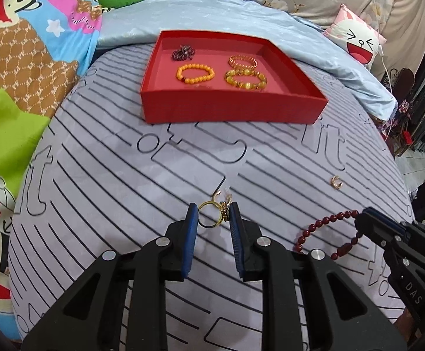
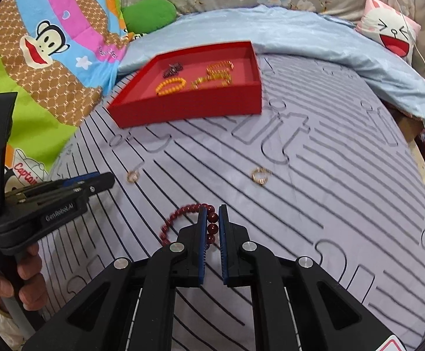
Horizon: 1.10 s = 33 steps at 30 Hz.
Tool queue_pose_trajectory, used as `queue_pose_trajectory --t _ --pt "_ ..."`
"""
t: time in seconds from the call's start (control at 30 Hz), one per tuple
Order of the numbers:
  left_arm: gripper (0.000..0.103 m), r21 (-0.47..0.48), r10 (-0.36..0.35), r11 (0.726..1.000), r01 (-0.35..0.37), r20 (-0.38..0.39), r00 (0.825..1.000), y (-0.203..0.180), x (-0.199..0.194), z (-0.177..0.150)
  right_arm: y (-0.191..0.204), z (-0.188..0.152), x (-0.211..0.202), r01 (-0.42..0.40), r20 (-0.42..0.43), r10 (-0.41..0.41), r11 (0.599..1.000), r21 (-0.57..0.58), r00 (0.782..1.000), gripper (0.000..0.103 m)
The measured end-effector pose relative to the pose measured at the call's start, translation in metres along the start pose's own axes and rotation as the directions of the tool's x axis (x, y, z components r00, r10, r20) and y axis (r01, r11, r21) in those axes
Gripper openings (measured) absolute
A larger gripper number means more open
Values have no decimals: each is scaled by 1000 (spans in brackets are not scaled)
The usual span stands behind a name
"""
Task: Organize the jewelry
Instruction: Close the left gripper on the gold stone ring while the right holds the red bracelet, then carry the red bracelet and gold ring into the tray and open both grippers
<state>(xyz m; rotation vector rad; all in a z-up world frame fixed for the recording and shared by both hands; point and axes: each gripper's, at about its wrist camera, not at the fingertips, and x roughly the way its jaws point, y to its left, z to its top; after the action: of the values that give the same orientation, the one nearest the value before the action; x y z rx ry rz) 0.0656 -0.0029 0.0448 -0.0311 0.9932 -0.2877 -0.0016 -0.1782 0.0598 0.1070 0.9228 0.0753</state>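
My left gripper (image 1: 213, 212) points down at the striped bed; its blue pads press both sides of a gold ring (image 1: 212, 216) lying on the sheet. A tiny gold piece (image 1: 217, 195) lies just beyond the tips. My right gripper (image 2: 212, 215) is shut on a dark red bead bracelet (image 2: 180, 215), whose loop trails off to the left. In the left wrist view the right gripper (image 1: 360, 219) sits at the right with the bracelet (image 1: 323, 225). The red tray (image 1: 232, 111) (image 2: 183, 111) stands farther back and holds several bead bracelets. Another gold ring (image 1: 336, 182) (image 2: 260, 176) lies loose.
The grey striped sheet (image 2: 314, 204) covers the bed. A light blue blanket (image 1: 212, 14) and pillows lie behind the tray, and a cartoon quilt (image 1: 22, 58) lies at the left. The bed drops off at the right. A hand (image 2: 22, 272) holds the left gripper (image 2: 110, 180).
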Motion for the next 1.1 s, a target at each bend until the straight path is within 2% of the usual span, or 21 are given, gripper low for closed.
queue_pose_trajectory --t 0.33,0.53,0.77,1.1 --pt "21 23 -28 999 27 44 999 -5 -10 51 8 71 -6 -13 89 16 999 -32 996 8" --pt "21 22 -36 999 34 80 996 -1 -6 93 10 119 9 -56 99 59 998 -37 993 8" --pt "21 47 -14 999 9 109 994 4 15 146 19 176 48 -84 93 89 995 -53 992 8" --pt "21 54 -4 999 0 79 997 16 74 207 20 242 125 -164 15 164 986 -21 986 8"
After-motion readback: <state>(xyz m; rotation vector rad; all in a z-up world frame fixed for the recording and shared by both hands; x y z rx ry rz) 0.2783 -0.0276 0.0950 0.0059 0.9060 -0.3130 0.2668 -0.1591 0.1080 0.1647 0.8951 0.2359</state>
